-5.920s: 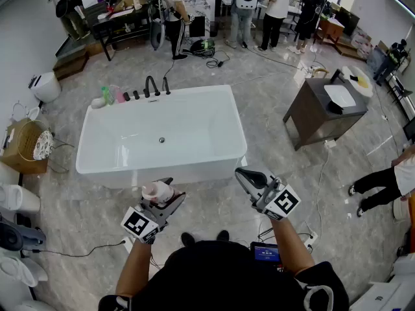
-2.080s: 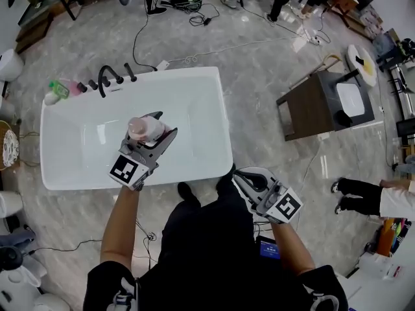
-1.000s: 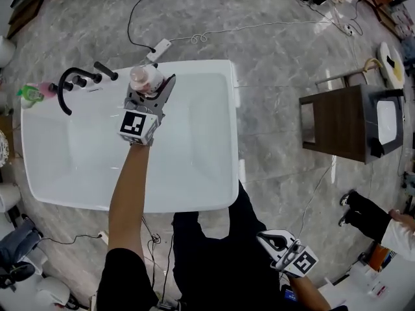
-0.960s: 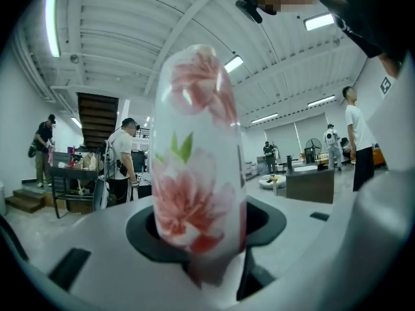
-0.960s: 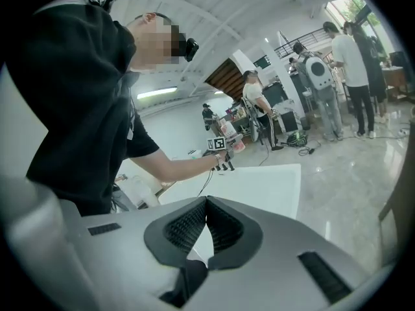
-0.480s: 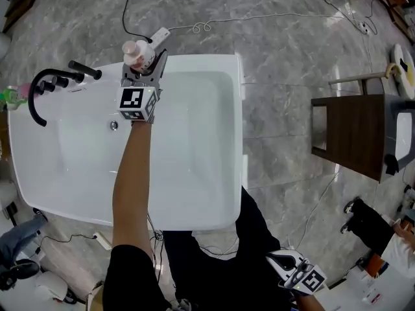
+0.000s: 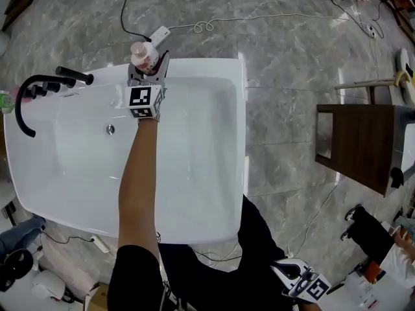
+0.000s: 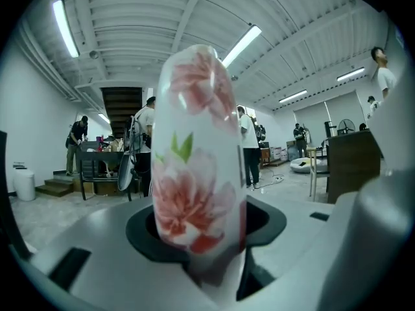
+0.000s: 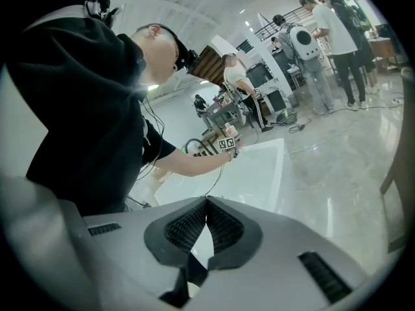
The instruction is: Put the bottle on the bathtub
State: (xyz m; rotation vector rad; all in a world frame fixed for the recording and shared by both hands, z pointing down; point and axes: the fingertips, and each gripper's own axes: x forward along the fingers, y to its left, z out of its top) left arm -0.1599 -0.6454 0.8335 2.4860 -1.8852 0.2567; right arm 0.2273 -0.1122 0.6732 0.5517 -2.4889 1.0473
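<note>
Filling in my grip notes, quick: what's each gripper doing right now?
Left gripper: closed on the floral bottle.
Right gripper: closed, nothing between its jaws.

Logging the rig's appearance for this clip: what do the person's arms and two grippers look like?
Both the left gripper and right gripper are light grey, wedge-shaped shells, each carrying a white cube printed with black square markers. The right one's jaws carry black ribbed pads. The person wears a black short-sleeved top; the left arm is bare below the sleeve.
</note>
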